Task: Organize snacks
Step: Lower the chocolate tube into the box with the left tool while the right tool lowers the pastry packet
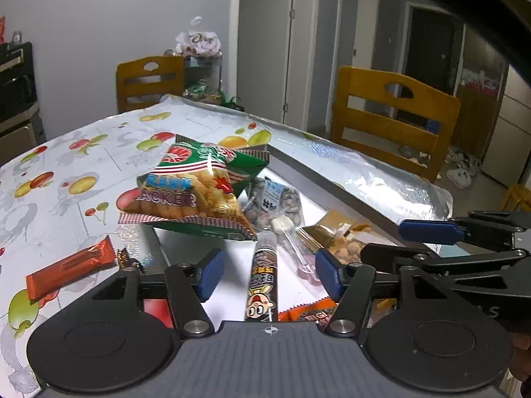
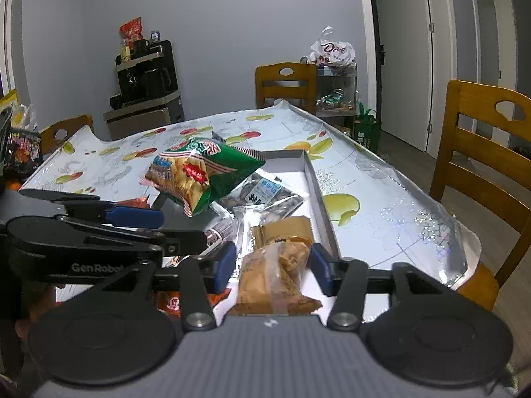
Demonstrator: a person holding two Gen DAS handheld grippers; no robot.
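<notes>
left gripper (image 1: pixel 270 273): our jaws apart over the snack stick (image 1: pixel 262 285) | right gripper (image 2: pixel 273 267): our jaws parted around the pastry packet (image 2: pixel 275 278), contact unclear | white box (image 2: pixel 318 192)

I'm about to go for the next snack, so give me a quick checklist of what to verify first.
1. Left gripper open, clear of stick snack: ok.
2. Right gripper released pastry packet: cannot tell, fingers sit close beside it.
3. Green cracker bag fully inside box: not ok, overhangs the rim.
4. Orange bar boxed: not ok, lies on tablecloth.
</notes>
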